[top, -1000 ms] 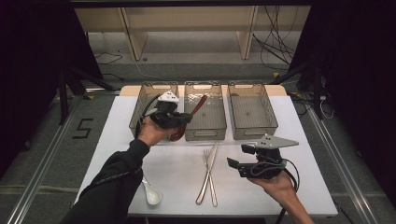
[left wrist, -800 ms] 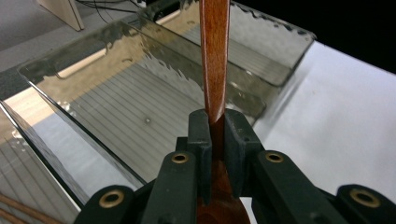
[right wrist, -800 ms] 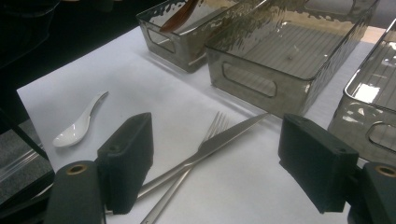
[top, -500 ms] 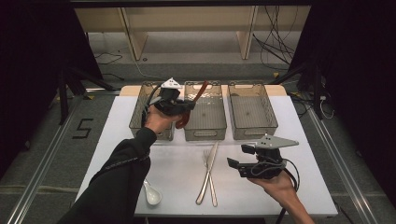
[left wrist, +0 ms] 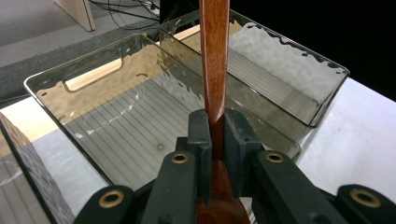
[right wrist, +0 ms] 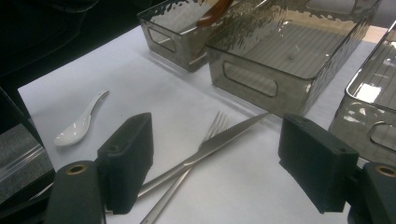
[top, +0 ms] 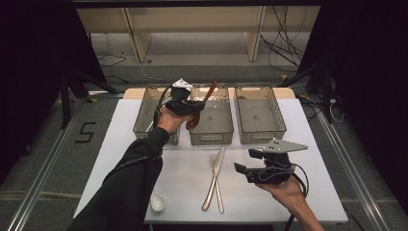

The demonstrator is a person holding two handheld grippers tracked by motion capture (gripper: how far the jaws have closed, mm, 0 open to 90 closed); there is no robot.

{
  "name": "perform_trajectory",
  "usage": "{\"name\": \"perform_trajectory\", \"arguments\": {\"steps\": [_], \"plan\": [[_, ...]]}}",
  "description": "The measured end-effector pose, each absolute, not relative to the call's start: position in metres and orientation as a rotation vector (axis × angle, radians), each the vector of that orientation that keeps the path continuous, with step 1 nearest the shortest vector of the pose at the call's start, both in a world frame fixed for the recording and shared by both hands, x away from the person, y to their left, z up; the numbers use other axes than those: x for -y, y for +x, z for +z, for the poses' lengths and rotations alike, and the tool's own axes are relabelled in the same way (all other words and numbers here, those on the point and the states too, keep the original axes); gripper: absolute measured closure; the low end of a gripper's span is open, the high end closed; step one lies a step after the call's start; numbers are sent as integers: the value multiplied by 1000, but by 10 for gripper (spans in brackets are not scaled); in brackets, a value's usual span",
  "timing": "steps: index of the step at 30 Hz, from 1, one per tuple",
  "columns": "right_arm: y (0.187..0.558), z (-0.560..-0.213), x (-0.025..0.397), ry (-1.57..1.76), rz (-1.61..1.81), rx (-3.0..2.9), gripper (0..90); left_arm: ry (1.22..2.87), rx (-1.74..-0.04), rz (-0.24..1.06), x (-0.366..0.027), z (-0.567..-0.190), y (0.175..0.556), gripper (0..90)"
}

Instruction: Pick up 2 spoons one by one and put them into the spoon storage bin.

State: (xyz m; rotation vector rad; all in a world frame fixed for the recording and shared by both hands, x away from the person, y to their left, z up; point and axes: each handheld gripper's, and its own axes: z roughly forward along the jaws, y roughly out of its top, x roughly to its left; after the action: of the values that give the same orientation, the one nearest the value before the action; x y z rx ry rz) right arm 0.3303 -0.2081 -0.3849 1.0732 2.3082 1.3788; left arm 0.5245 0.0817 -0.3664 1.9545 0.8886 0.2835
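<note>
A reddish-brown wooden spoon (top: 208,94) is held tilted over the smoky clear middle bin (top: 211,138), and my left gripper (top: 191,109) is shut on it. In the left gripper view the black jaws (left wrist: 215,126) clamp the wooden spoon (left wrist: 214,60) near its bowl end, handle pointing away above the middle bin (left wrist: 70,93). Lower right, my right gripper (top: 247,162) hovers open over the white table; its jaws (right wrist: 215,163) stand wide apart with nothing between them. A steel knife (right wrist: 233,133) and fork (right wrist: 212,127) lie crossed just ahead of it.
Three bins stand in a row at the back: the left bin (top: 144,118), the middle one and the right bin (top: 262,137). The knife and fork (top: 215,178) lie mid-table. A white ceramic spoon (top: 157,201) rests near the front edge, seen too as the ceramic spoon (right wrist: 77,128).
My left gripper carried the wooden spoon away from the person and slightly right, from above the left bin's front toward the middle bin. The right gripper stayed where it was.
</note>
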Motion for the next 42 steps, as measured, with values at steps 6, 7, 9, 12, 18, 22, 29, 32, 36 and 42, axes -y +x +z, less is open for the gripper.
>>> {"name": "perform_trajectory", "arguments": {"steps": [6,7,9,12,18,22,29,32,36,42], "plan": [[330,-385,208,1075,1381,-2308,276,1957,-896,282,-77,-371,528,811],[330,-385,208,1073,1383,-2308,276,1957,-897,281,-77,-371,529,811],[330,-385,208,1072,1383,-2308,276,1952,-902,280,-76,-372,531,810],[330,-385,208,1072,1383,-2309,276,1941,-908,276,-74,-372,532,810],[330,-385,208,1074,1383,-2310,276,1943,-910,274,-71,-375,533,809],[330,-385,208,1070,1384,-2309,276,1942,-918,271,-72,-376,535,809],[330,-385,208,1071,1384,-2309,276,1948,-923,270,-69,-379,535,806],[330,-384,208,1070,1386,-2309,276,1940,-946,267,-68,-381,536,787],[330,-384,208,1070,1386,-2309,276,1967,-980,242,-68,-383,538,652],[330,-384,208,1071,1385,-2307,276,1976,-984,240,-76,-376,530,529]]}}
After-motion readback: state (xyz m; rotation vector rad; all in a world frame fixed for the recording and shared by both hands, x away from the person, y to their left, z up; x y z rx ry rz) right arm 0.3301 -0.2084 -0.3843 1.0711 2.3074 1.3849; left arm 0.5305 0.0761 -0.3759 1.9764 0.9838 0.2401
